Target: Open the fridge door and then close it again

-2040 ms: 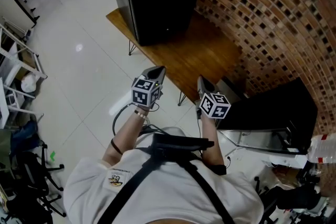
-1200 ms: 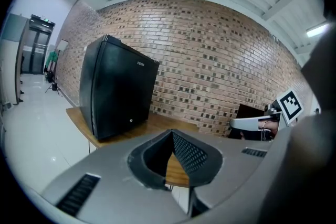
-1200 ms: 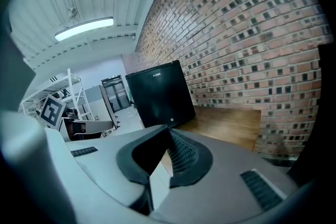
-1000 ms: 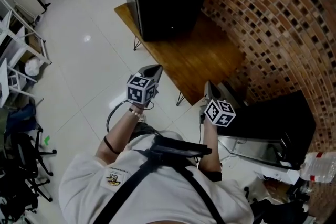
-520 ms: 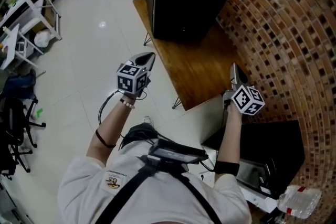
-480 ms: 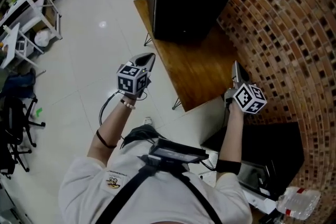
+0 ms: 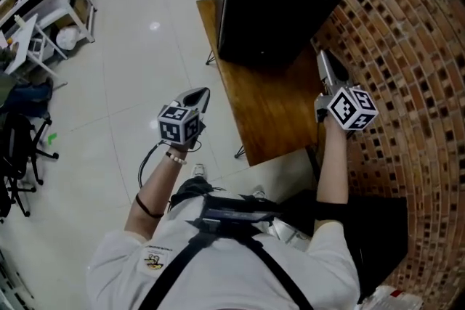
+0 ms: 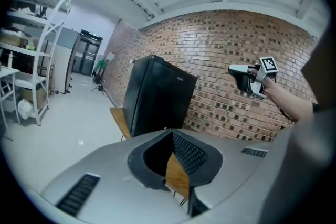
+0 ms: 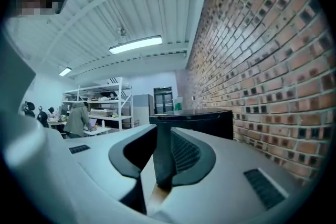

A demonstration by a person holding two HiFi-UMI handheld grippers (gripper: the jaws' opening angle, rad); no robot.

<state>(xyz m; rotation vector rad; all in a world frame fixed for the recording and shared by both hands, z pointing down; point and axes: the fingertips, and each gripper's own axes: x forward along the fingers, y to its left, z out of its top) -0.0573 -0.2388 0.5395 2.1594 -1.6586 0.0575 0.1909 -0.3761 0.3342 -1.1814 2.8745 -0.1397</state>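
A: Where's the boxy black fridge (image 7: 269, 3)?
B: Far end of the low wooden table (image 7: 269, 109), by the brick wall (image 7: 407, 47), door shut
A: Grippers?
B: The left gripper (image 7: 197, 94) is closed tight and empty, off the table's left edge; the right gripper (image 7: 322, 59) has jaws just opening on nothing, beside the fridge

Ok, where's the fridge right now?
Head view, top centre: the black fridge stands at the far end of the wooden table, beside the brick wall.
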